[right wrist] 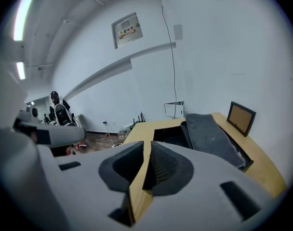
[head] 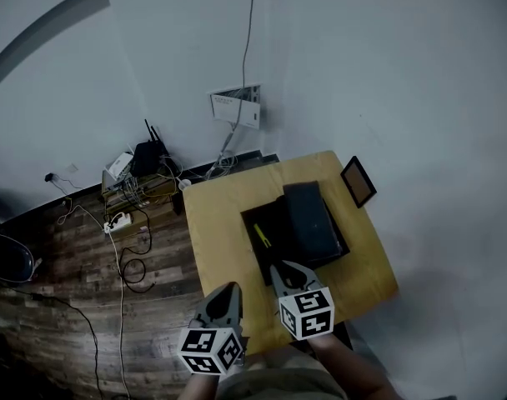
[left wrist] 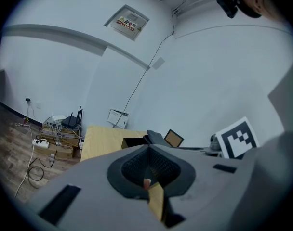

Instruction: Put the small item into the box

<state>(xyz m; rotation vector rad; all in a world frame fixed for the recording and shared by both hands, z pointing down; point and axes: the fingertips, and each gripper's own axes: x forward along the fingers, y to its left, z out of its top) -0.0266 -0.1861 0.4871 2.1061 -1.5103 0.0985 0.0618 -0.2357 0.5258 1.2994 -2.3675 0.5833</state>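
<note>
On the wooden table (head: 216, 223) lies an open black box (head: 255, 219); its dark lid (head: 310, 219) rests across the box's right side. A small yellow item (head: 262, 236) lies inside the box. Both grippers hover over the table's near edge, short of the box. My left gripper (head: 228, 290) is shut, its tips meeting (left wrist: 148, 148); a tiny pinkish spot shows at the seam and I cannot tell what it is. My right gripper (head: 285, 267) is shut too (right wrist: 147, 143) and points at the box (right wrist: 168, 134) and lid (right wrist: 211, 136).
A small picture frame (head: 358, 182) stands at the table's far right corner. Left of the table, a router (head: 147, 155), a power strip (head: 117, 221) and loose cables lie on the wood floor. An office chair (head: 7, 257) sits at the left edge. A person (right wrist: 55, 107) stands far off.
</note>
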